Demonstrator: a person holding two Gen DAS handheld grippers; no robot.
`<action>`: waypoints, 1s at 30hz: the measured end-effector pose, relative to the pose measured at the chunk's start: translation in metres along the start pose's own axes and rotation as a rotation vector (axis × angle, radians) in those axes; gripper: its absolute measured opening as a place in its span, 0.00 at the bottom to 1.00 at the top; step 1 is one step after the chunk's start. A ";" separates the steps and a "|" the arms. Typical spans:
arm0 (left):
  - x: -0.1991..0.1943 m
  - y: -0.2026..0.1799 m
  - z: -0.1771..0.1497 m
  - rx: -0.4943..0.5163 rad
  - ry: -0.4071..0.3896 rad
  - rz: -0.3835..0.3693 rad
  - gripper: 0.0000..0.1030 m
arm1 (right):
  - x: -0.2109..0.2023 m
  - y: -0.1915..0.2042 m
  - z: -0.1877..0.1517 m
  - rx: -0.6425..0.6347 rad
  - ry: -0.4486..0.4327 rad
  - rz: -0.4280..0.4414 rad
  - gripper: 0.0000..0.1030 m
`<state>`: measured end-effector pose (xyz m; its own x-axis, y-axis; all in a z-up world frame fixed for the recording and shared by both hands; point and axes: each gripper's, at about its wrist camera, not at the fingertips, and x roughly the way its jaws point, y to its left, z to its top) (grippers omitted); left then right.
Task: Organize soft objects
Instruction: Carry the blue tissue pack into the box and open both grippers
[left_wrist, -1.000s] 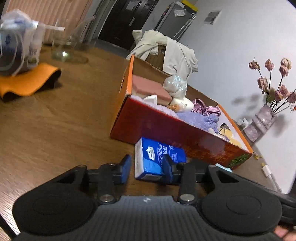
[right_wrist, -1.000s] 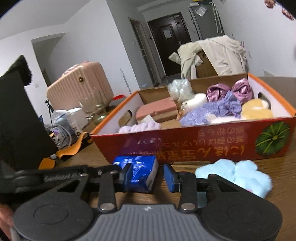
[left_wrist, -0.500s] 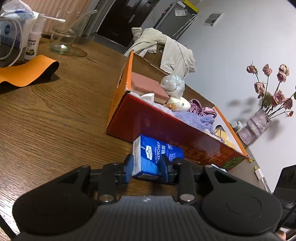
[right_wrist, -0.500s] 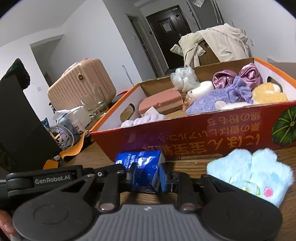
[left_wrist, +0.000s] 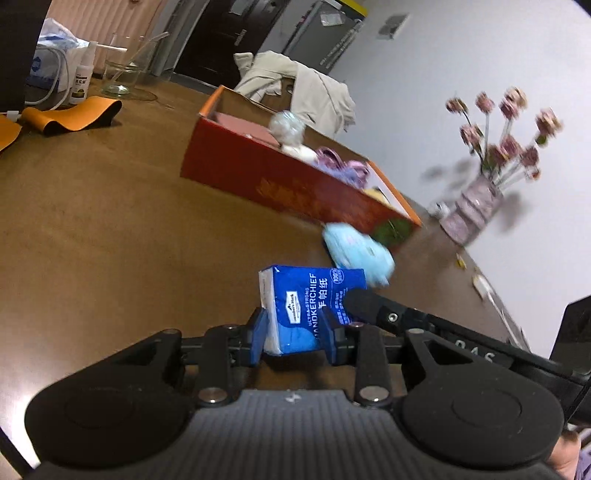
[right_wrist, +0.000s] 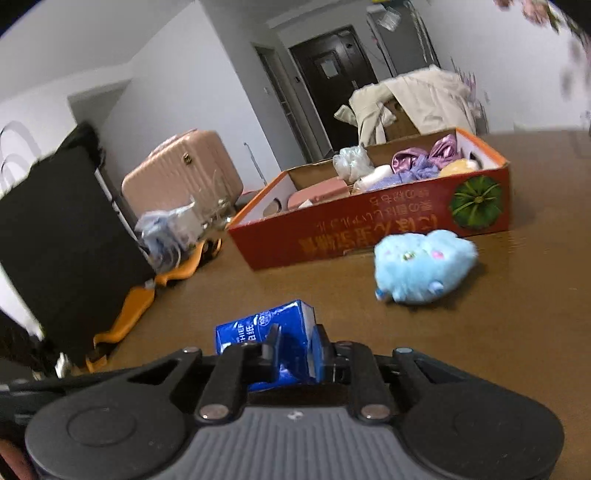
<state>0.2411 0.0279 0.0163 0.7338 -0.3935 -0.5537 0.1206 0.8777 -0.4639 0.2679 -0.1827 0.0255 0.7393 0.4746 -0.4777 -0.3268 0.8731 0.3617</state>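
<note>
Blue tissue pack (left_wrist: 309, 309) clamped from both ends: left gripper (left_wrist: 293, 338) pinches its near end, right gripper (right_wrist: 295, 350) shut tight on the other end (right_wrist: 266, 332). Right jaws just closed in on it. Pack sits low over the brown wooden desk (left_wrist: 110, 229). Light-blue plush toy (right_wrist: 421, 266) lies on desk just beyond, near the red cardboard box (right_wrist: 369, 229) filled with soft items. Far: pink suitcase (right_wrist: 181, 177), dark door (right_wrist: 325, 85), coat (right_wrist: 417, 99) over chair. Flower vase (left_wrist: 476, 206) at right.
</note>
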 end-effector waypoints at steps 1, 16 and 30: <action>-0.005 -0.004 -0.006 0.011 0.002 0.003 0.30 | -0.008 0.003 -0.005 -0.016 -0.002 -0.012 0.16; -0.026 -0.009 -0.030 0.052 -0.002 0.001 0.45 | -0.052 -0.018 -0.045 0.065 -0.009 0.029 0.31; -0.011 -0.002 -0.018 0.045 0.002 -0.043 0.30 | -0.023 -0.013 -0.032 0.052 0.038 0.036 0.25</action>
<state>0.2208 0.0252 0.0108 0.7262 -0.4316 -0.5350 0.1823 0.8714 -0.4555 0.2359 -0.2016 0.0060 0.7047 0.5102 -0.4930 -0.3211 0.8490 0.4196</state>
